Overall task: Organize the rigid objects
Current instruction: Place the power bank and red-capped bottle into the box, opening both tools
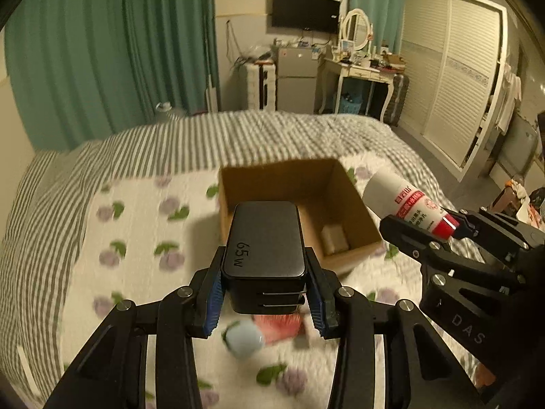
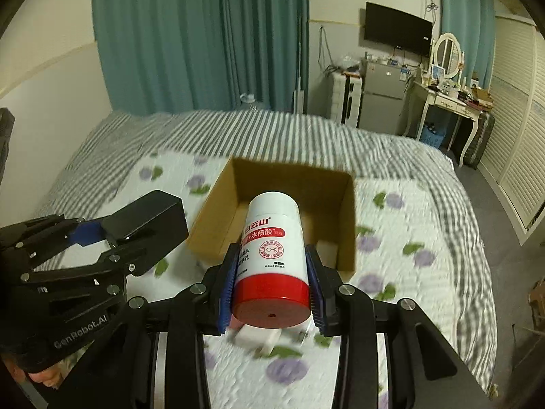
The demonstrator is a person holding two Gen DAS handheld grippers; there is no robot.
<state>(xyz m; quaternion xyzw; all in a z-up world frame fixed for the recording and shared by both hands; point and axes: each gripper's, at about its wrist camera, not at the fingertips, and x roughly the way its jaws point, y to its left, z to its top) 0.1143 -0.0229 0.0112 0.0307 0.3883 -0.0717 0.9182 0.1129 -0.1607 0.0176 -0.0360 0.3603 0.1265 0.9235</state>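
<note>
My left gripper (image 1: pixel 265 293) is shut on a black 65W charger (image 1: pixel 264 242), held above the bed just in front of an open cardboard box (image 1: pixel 351 191). My right gripper (image 2: pixel 272 293) is shut on a white bottle with a red cap (image 2: pixel 272 255), held above the bed just in front of the box (image 2: pixel 344 211). The bottle also shows in the left wrist view (image 1: pixel 405 204), at the box's right side. The charger shows in the right wrist view (image 2: pixel 150 218), left of the box. A small pale object (image 1: pixel 333 238) lies inside the box.
The box rests on a floral quilt (image 1: pixel 143 225) over a striped bed (image 1: pixel 238 133). A pale blue round object (image 1: pixel 243 339) and a red item (image 1: pixel 279 327) lie under my left gripper. A white object (image 2: pixel 255 337) lies under my right gripper. A wardrobe (image 1: pixel 453 68) stands right.
</note>
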